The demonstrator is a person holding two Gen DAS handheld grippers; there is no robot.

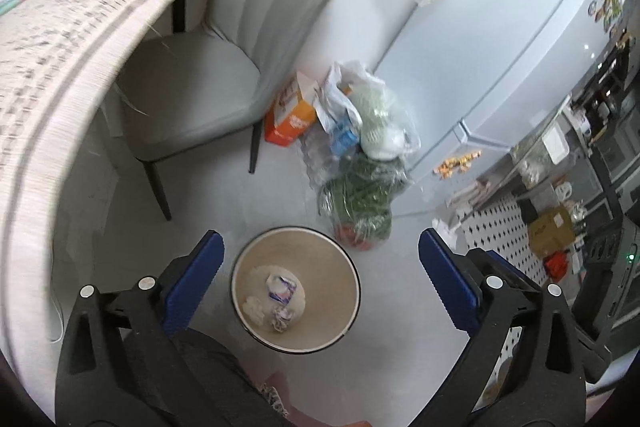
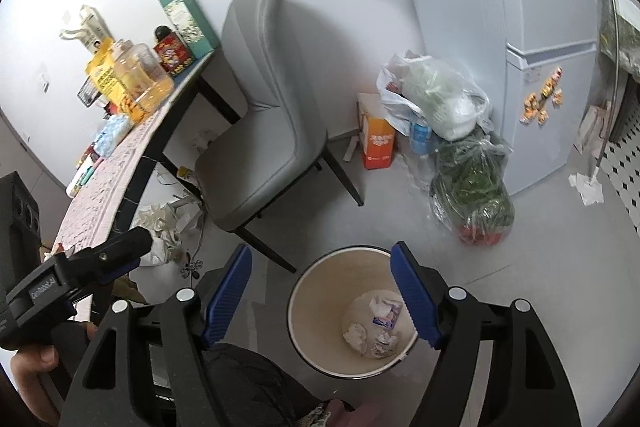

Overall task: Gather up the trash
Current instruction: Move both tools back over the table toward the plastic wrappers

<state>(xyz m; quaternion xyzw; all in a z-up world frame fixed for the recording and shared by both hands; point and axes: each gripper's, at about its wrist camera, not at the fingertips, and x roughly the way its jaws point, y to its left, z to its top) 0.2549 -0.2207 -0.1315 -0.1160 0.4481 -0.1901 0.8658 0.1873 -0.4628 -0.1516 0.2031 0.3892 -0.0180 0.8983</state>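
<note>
The left gripper (image 1: pixel 320 279) is seen spread wide with nothing between its ribbed blue pads, hanging directly over the waste bin (image 1: pixel 340 291). The right gripper (image 2: pixel 322 295) is likewise held apart and empty, one pad crossing the bin's near rim in its own view.

Three pieces of crumpled trash (image 1: pixel 278 301) are seen lying on the bin's floor: two white wads printed with purple, and one plain white wad beside them. The drop step is judged complete. For the next move, a turn away from the bin toward further litter would be called for; crumpled paper on the floor (image 2: pixel 160 227), left of the bin under the table (image 2: pixel 100 195), seems a likely target, and a soft, closing pinch would be needed.

The bin is round, tapered and smooth, with a beige inside and a dark rim. Beyond the bin, a grey padded chair (image 1: pixel 192 99) with a ribbed back is set, and right of it crinkled clear plastic bags (image 1: pixel 368 131) of greens are heaped.
</note>
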